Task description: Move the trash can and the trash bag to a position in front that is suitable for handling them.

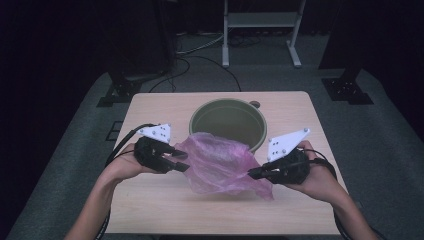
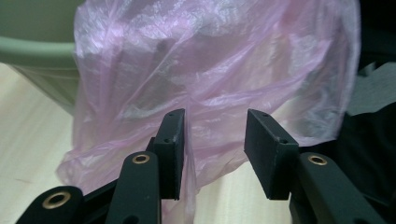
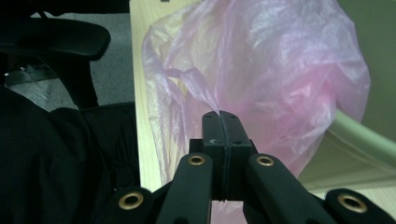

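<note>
A thin pink plastic bag [image 1: 220, 165] hangs just above the wooden table [image 1: 150, 210], in front of an olive green bucket [image 1: 200, 114]. My right gripper [image 1: 251, 174] is shut on the bag's right edge; in the right gripper view its jaws [image 3: 221, 115] meet on a pinch of the film [image 3: 280, 70]. My left gripper [image 1: 181, 161] is at the bag's left side and stands open. In the left gripper view [image 2: 215, 116] a fold of the bag [image 2: 210, 60] hangs against the left jaw's inner face, and the pads do not press on it. The bucket rim [image 2: 32, 46] lies behind.
The bucket [image 3: 359, 135] stands at the table's far middle. Beyond the table, a white stand [image 1: 260, 20], black stand bases [image 1: 120, 90] and cables sit on grey carpet. A black chair armrest [image 3: 56, 42] is near the table's front edge.
</note>
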Demonstrator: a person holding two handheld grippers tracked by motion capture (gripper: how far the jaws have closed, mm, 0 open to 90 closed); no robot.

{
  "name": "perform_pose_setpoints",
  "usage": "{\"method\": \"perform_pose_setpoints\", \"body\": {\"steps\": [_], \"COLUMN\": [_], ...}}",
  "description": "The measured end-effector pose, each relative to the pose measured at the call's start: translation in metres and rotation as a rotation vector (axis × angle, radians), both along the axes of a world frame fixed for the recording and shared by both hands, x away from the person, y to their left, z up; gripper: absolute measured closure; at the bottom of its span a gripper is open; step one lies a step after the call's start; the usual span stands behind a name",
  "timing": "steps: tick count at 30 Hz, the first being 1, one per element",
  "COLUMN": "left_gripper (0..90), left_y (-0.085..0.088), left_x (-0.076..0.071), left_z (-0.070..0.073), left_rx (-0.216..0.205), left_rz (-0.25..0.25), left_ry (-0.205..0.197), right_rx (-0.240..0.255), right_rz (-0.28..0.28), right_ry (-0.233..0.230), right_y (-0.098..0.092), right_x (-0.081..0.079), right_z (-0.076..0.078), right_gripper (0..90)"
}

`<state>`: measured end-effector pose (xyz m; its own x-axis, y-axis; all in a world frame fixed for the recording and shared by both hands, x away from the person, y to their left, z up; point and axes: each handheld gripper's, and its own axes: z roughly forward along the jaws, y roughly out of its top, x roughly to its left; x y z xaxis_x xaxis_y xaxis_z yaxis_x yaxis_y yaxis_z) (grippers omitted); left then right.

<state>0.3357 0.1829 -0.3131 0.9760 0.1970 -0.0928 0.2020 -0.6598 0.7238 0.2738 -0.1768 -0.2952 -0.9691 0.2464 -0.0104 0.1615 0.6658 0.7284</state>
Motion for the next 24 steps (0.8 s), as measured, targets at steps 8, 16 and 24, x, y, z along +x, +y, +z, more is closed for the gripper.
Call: {"method": "perform_pose_setpoints", "body": {"steps": [8, 16, 24], "left_gripper": [80.1, 90.0, 90.0], "left_y": [0.008, 0.017, 0.016], "left_x": [0.003, 0.004, 0.016], "left_z": [-0.004, 0.0, 0.015], "left_rx": [0.029, -0.008, -0.056], "left_rz": [0.038, 0.101, 0.143], "left_ry": [0.032, -0.028, -0.07], "right_rx": [-0.016, -0.005, 0.03], "right_rz": [0.016, -0.019, -0.17], "right_ry": [0.022, 0.0, -0.045], "right_y": [-0.005, -0.012, -0.023], "right_x": [-0.002, -0.001, 0.017], "right_z": [-0.005, 0.0, 0.014], "right_gripper": [90.0, 90.0, 90.0]}}
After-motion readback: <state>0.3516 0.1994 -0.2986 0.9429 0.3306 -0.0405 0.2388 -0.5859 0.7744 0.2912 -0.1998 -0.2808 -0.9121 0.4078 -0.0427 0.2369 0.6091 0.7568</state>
